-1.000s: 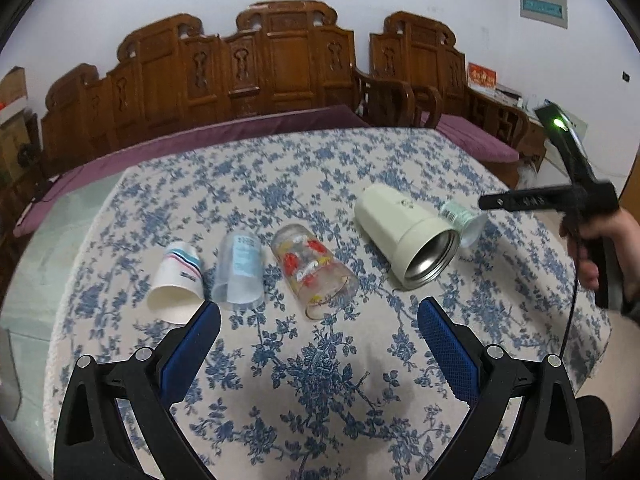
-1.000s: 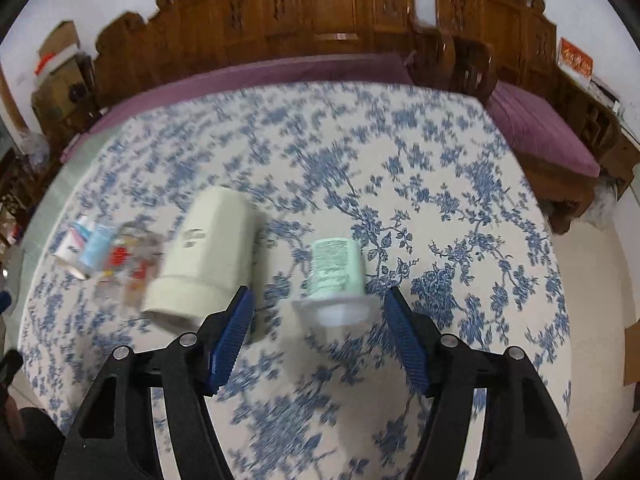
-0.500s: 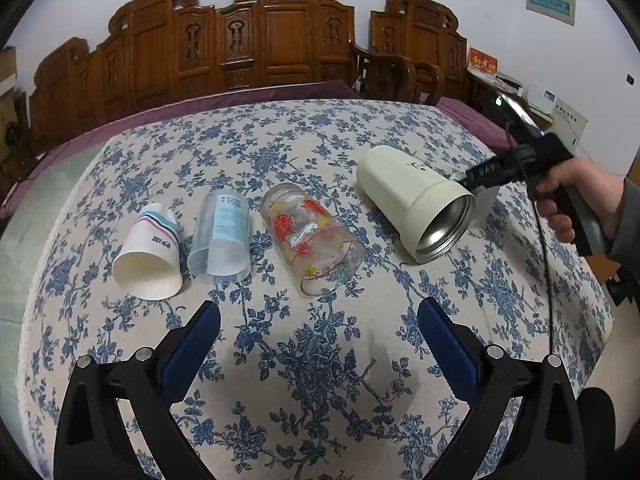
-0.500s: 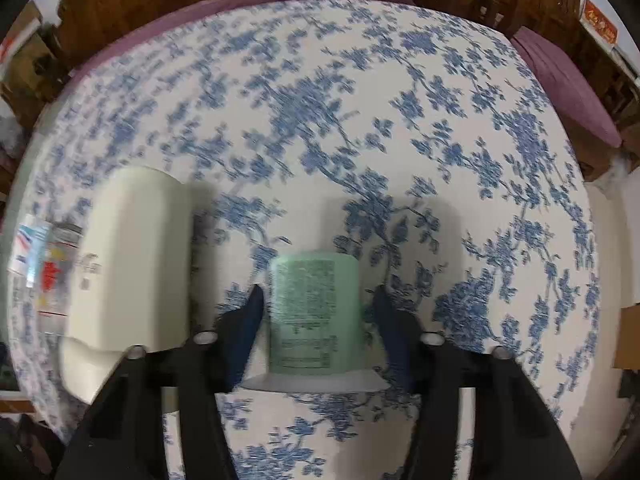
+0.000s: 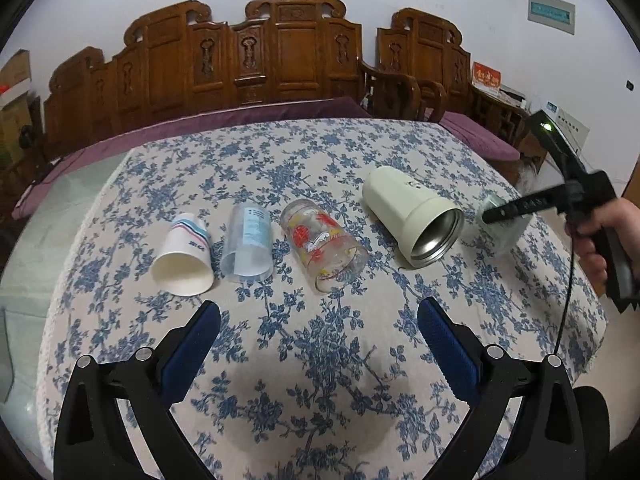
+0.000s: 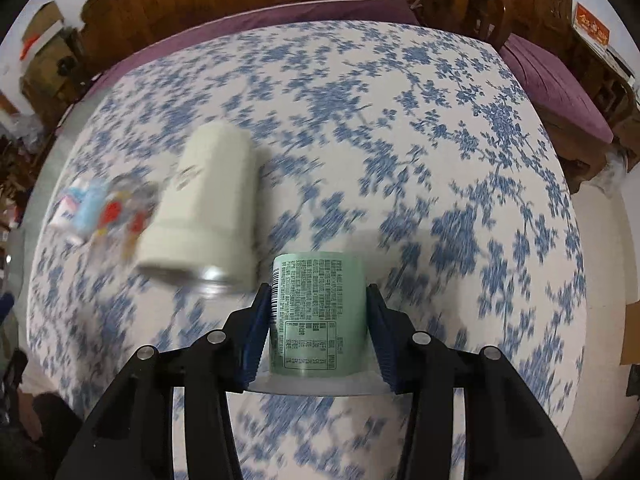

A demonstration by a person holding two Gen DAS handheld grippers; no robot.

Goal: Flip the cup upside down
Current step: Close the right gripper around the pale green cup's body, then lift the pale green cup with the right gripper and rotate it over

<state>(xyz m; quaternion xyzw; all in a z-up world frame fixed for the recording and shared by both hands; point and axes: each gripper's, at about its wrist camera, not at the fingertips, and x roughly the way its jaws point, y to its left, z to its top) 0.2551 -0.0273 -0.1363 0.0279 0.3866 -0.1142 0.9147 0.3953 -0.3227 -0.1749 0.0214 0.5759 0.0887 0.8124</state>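
My right gripper (image 6: 318, 328) is shut on a green-labelled plastic cup (image 6: 318, 316), its blue pads pressed on both sides of it, and holds it above the tablecloth. In the left wrist view the same cup (image 5: 502, 226) shows blurred at the right, held by the right gripper (image 5: 504, 212). My left gripper (image 5: 318, 340) is open and empty, low over the near part of the table. A cream steel tumbler (image 5: 412, 220) lies on its side left of the held cup; it also shows in the right wrist view (image 6: 204, 208).
A row of cups lies on its side on the floral tablecloth (image 5: 320, 380): a paper cup (image 5: 184, 260), a clear plastic cup (image 5: 248, 248) and a printed glass (image 5: 324, 244). Carved wooden chairs (image 5: 280, 52) stand behind the table. The table edge (image 6: 576, 280) drops off at the right.
My right gripper has closed on the green cup and lifted it off the cloth; the view is blurred from motion. My left gripper has stayed open and drifted slightly.
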